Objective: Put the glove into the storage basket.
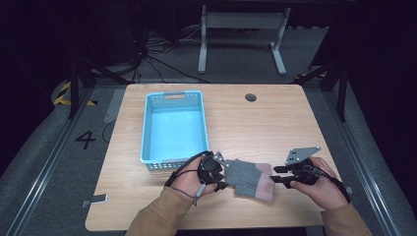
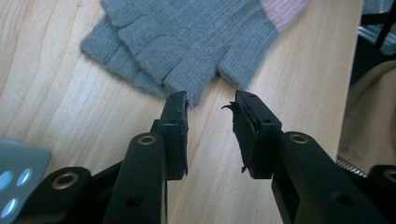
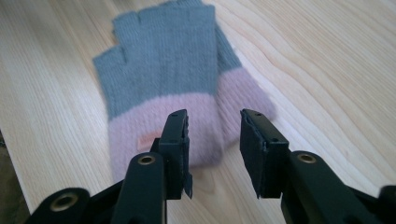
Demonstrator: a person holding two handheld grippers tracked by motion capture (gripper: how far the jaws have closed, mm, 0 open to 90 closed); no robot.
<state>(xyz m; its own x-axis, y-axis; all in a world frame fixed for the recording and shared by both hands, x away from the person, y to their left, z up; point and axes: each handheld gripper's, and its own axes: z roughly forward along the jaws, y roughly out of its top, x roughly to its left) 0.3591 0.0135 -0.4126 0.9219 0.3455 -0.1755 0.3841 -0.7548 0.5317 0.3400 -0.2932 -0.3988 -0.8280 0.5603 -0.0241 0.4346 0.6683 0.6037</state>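
Pale wooden surface (image 1: 275,123) carries grey knitted fingerless gloves with pink cuffs (image 1: 250,179) at six o'clock, between both spread, empty tools: left tool (image 1: 222,176) at nine o'clock of them, right tool (image 1: 276,174) at three.

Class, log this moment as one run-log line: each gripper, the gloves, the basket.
left gripper: open, at finger ends | right gripper: open, at pink cuffs | grey knitted fingerless gloves: stacked on wooden table | light blue plastic basket: empty
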